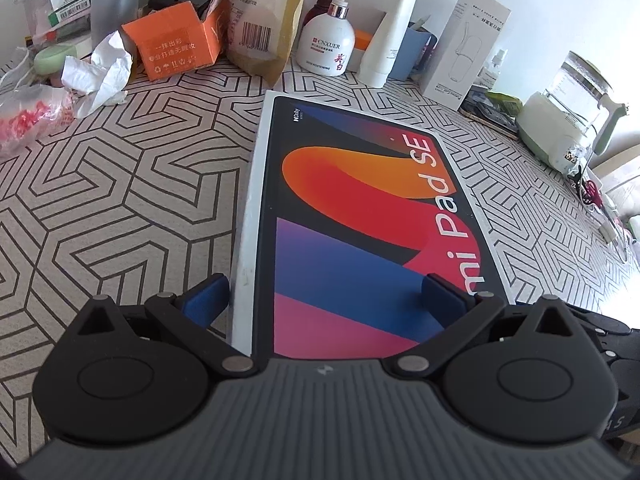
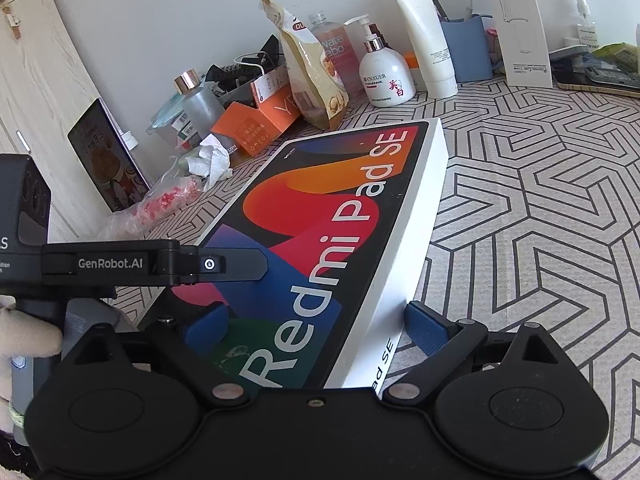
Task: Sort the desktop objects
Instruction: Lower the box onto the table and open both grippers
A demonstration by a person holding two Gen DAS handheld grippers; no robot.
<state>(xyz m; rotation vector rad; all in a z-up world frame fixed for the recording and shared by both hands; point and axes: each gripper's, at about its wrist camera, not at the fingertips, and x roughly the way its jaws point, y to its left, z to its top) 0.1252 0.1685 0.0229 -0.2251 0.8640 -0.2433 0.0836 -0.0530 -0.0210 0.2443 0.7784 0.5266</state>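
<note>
A flat white Redmi Pad SE box with a colourful lid lies on the patterned table; it also shows in the right wrist view. My left gripper is open at the box's near end: its left pad sits beside the box's left side, its right pad over the lid. My right gripper is open too, its jaws straddling the box's near right corner, one pad above the lid and one beside the white side. The left gripper's body shows at left in the right wrist view.
Along the back wall stand an orange carton, crumpled tissue, a snack pouch, a white pump bottle, a white tube, a blue holder, a tall white box and a kettle. A phone leans at left.
</note>
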